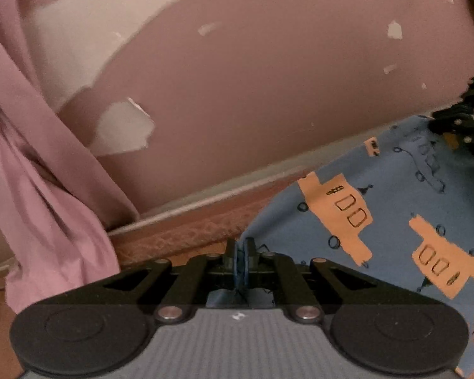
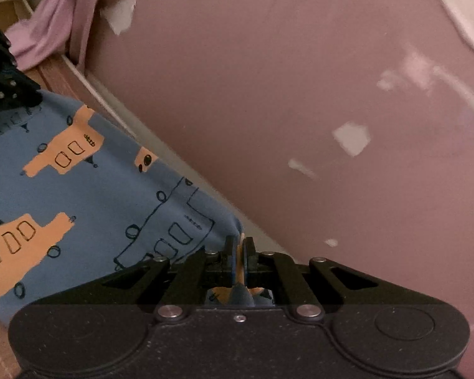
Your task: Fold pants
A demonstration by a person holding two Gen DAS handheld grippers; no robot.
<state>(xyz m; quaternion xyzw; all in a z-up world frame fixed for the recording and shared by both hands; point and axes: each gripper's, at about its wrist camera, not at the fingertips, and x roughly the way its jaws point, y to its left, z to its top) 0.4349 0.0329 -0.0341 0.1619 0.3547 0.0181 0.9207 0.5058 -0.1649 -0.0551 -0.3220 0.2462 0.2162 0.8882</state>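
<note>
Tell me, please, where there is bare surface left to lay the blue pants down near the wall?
A brown strip lies bare between the wall's pale baseboard and the blue printed pants. The left end is crowded by a hanging pink cloth. Left gripper and right gripper both pinch the pants.

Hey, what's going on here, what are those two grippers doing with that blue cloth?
A person is folding pants with two handheld grippers. The left gripper is shut on one edge of the blue pants, which are printed with orange vehicles, and the right gripper is shut on another edge. The fabric is spread between them, near a pink wall with peeling paint. A pink cloth hangs off to the left.
</note>
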